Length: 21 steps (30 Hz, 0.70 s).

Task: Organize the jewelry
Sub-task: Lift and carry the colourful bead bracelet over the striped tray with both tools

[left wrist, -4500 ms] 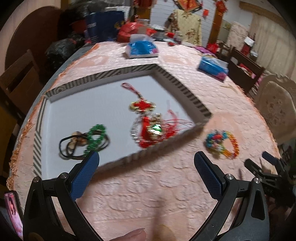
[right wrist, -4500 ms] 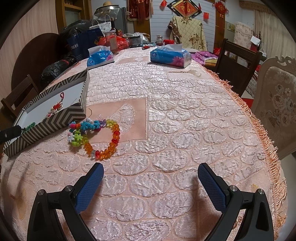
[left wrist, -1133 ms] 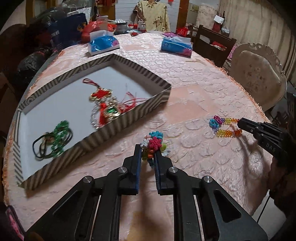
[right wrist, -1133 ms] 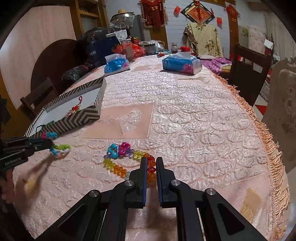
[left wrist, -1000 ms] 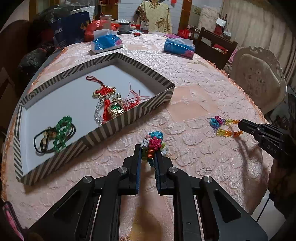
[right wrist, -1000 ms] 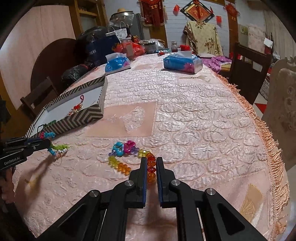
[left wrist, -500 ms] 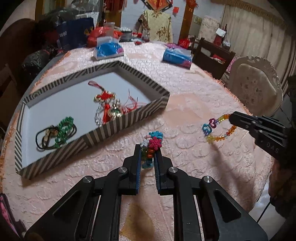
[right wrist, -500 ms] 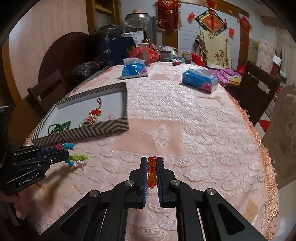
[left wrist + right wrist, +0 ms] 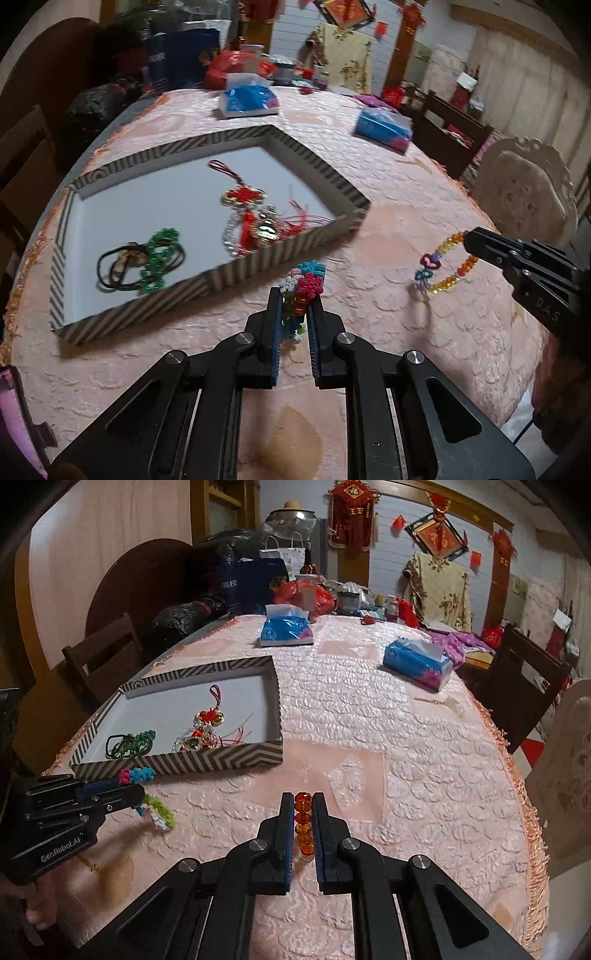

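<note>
Two bracelets, a knotted one (image 9: 304, 286) clamped in the left gripper (image 9: 295, 317) and a beaded one (image 9: 303, 825) in the right gripper (image 9: 303, 827), are held near frame centre, yet to be placed in the striped tray (image 9: 280, 254) at left, where a green bracelet (image 9: 159, 258) and a red tassel charm (image 9: 247, 210) are already laid.

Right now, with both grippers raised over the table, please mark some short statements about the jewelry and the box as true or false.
1. The left gripper is shut on the knotted cord bracelet. True.
2. The right gripper is open and empty. False: it is shut on the crystal bead bracelet, whose orange beads sit between its pads.
3. The green bead bracelet lies inside the striped box. True.
4. The red knot tassel charm lies on the tablecloth outside the box. False: it lies inside the box.
5. Two blue tissue packs are on the table. True.
</note>
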Motion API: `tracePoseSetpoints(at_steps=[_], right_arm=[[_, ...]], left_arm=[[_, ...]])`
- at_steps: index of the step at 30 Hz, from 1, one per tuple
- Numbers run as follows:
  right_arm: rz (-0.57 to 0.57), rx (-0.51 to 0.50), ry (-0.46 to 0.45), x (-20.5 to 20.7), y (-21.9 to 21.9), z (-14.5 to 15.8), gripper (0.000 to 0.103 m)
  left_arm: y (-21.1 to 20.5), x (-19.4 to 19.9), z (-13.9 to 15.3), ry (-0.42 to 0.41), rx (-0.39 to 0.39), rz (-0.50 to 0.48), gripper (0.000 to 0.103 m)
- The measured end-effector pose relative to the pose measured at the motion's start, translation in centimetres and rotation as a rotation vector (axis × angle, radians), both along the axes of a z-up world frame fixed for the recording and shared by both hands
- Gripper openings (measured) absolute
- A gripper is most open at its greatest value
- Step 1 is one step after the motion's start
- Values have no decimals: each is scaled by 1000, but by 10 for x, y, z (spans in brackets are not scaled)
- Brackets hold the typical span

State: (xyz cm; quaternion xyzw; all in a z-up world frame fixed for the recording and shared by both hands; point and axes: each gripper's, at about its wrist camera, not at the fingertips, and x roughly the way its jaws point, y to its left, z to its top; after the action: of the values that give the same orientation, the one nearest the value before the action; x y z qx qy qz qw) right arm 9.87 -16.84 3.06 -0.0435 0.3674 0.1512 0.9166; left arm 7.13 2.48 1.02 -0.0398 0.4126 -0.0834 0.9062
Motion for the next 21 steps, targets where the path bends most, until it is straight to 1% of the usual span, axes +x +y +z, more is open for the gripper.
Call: tracePoseSetpoints(at_steps=[11,16,21], right_arm=[[30,6,-34,12,16,17,8],[44,12,-54,18,22,28,8],[52,22,-74,23,27,41,8]], left_arm=[[16,3,6,-3,-1,59,11],[30,8,19,-28,-17,98,11],[38,12,28,-35,-19,117,11]])
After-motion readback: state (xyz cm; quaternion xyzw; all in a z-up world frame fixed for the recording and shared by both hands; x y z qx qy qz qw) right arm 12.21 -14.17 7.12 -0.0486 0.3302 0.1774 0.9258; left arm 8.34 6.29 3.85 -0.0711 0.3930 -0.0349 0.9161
